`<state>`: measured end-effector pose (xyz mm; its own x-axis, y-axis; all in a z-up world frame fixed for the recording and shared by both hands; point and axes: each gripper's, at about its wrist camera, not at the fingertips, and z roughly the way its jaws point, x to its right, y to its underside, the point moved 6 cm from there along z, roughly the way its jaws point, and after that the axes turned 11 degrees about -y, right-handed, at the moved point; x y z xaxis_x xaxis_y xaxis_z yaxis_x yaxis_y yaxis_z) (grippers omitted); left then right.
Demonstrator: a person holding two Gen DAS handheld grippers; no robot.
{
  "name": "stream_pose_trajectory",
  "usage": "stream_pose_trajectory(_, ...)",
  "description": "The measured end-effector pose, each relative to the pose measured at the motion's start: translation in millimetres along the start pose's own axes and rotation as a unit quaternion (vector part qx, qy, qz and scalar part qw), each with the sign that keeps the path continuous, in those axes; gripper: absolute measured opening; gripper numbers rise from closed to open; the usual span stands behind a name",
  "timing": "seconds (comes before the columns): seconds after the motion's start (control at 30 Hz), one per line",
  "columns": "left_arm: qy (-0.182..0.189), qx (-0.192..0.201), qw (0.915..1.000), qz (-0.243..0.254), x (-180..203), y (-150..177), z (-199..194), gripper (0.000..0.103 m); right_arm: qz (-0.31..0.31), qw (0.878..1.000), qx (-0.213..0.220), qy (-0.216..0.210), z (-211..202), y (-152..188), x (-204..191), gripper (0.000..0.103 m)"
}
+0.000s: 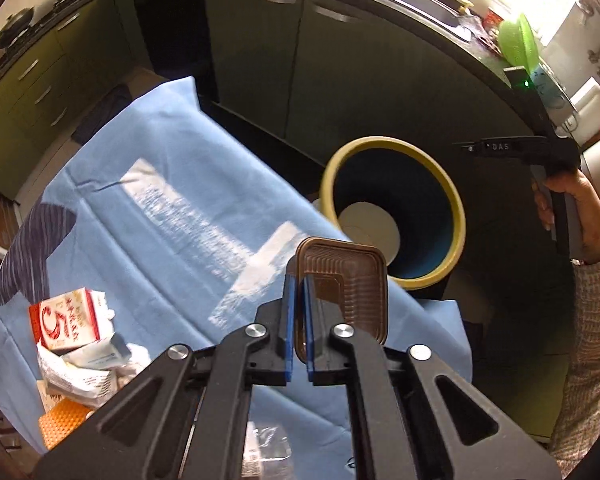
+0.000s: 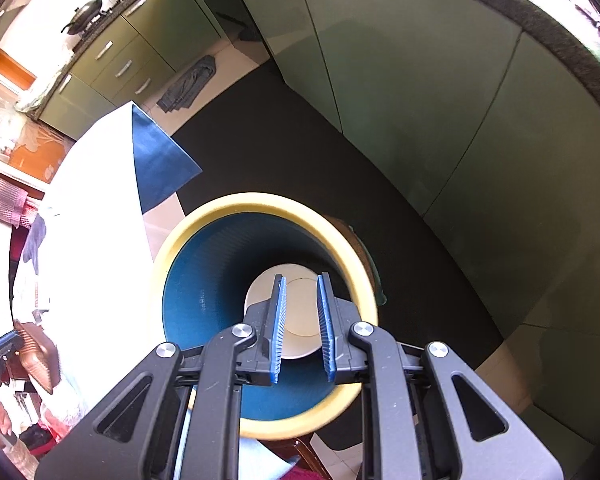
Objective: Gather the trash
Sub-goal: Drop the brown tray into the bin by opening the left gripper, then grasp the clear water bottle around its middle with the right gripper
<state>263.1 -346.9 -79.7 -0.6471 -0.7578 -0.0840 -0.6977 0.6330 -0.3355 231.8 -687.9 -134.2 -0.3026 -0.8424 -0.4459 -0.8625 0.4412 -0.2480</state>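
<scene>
My left gripper [image 1: 300, 280] is shut on the rim of a brown ribbed plastic tray [image 1: 344, 280], which hangs above the blue cloth's edge, near the bin. The bin [image 1: 456, 216] has a yellow rim and a blue inside, with a white disc [image 1: 370, 228] at its bottom. In the right wrist view my right gripper [image 2: 301, 280] hovers over the bin's [image 2: 268, 204] mouth. Its jaws stand a little apart with nothing between them; the white disc [image 2: 300, 308] lies far below. The tray [image 2: 40, 360] also shows at that view's left edge.
A blue cloth [image 1: 160, 200] covers the table. A pile of trash sits on it at lower left: a red and white carton [image 1: 66, 320], crumpled wrappers [image 1: 84, 376], an orange piece [image 1: 60, 424]. Green cabinets [image 2: 420, 100] and a dark floor mat [image 2: 280, 140] surround the bin.
</scene>
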Motion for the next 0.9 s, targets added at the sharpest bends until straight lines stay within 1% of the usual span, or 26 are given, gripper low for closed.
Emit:
stream_pose_trajectory(0.13, -0.011, 0.001, 0.999, 0.044, 56, -33, 16, 0.004, -0.006, 1.0, 0.011, 0.002, -22, 7, 4, 0.016)
stream_pose_trajectory(0.23, -0.017, -0.006, 0.998, 0.061, 87, -53, 39, 0.005, -0.009, 1.0, 0.013, 0.005, -34, 14, 8, 0.016)
stream_pose_trajectory(0.3, -0.017, -0.013, 0.9979, 0.061, 101, -62, 56, 0.005, -0.009, 1.0, 0.012, 0.007, -40, 18, 12, 0.016)
stream_pose_trajectory(0.37, -0.024, -0.017, 0.9975, 0.064, 111, -68, 67, 0.01, -0.009, 1.0, 0.011, 0.011, -44, 21, 14, 0.018)
stream_pose_trajectory(0.4, -0.024, -0.018, 0.9976, 0.063, 112, -69, 69, 0.018, -0.009, 1.0, 0.011, 0.013, -46, 21, 16, 0.022)
stream_pose_trajectory(0.43, -0.021, -0.019, 0.9979, 0.059, 113, -70, 69, 0.026, -0.011, 1.0, 0.011, 0.015, -47, 22, 16, 0.023)
stream_pose_trajectory(0.53, -0.012, -0.011, 0.9981, 0.059, 108, -66, 55, 0.027, -0.02, 1.0, 0.006, 0.016, -48, 24, 12, 0.023)
stream_pose_trajectory(0.6, -0.008, 0.002, 0.9983, 0.057, 96, -56, 34, 0.027, -0.033, 0.999, -0.002, 0.01, -45, 27, 2, 0.023)
stream_pose_trajectory(0.67, -0.001, 0.016, 0.9988, 0.046, 80, -47, 10, 0.032, -0.06, 0.998, -0.017, -0.001, -38, 33, -18, 0.023)
stream_pose_trajectory(0.7, -0.002, 0.025, 0.9989, 0.04, 71, -41, -2, 0.039, -0.075, 0.997, -0.027, -0.009, -35, 37, -29, 0.023)
stream_pose_trajectory(0.73, -0.006, 0.036, 0.9988, 0.032, 60, -34, -16, 0.048, -0.093, 0.995, -0.039, -0.017, -29, 42, -44, 0.023)
stream_pose_trajectory(0.77, -0.007, 0.045, 0.9987, 0.022, 49, -25, -29, 0.054, -0.111, 0.992, -0.051, -0.025, -24, 48, -58, 0.026)
stream_pose_trajectory(0.8, -0.006, 0.053, 0.9985, 0.013, 38, -16, -40, 0.065, -0.134, 0.988, -0.065, -0.034, -18, 54, -76, 0.033)
stream_pose_trajectory(0.83, -0.011, 0.062, 0.998, 0.004, 27, -5, -52, 0.07, -0.157, 0.984, -0.078, -0.043, -12, 61, -95, 0.035)
stream_pose_trajectory(0.87, -0.018, 0.072, 0.9972, -0.007, 15, 6, -64, 0.071, -0.178, 0.979, -0.088, -0.05, -7, 68, -113, 0.036)
stream_pose_trajectory(0.9, -0.021, 0.082, 0.9963, -0.019, 3, 19, -75, 0.079, -0.201, 0.973, -0.099, -0.057, -2, 75, -133, 0.036)
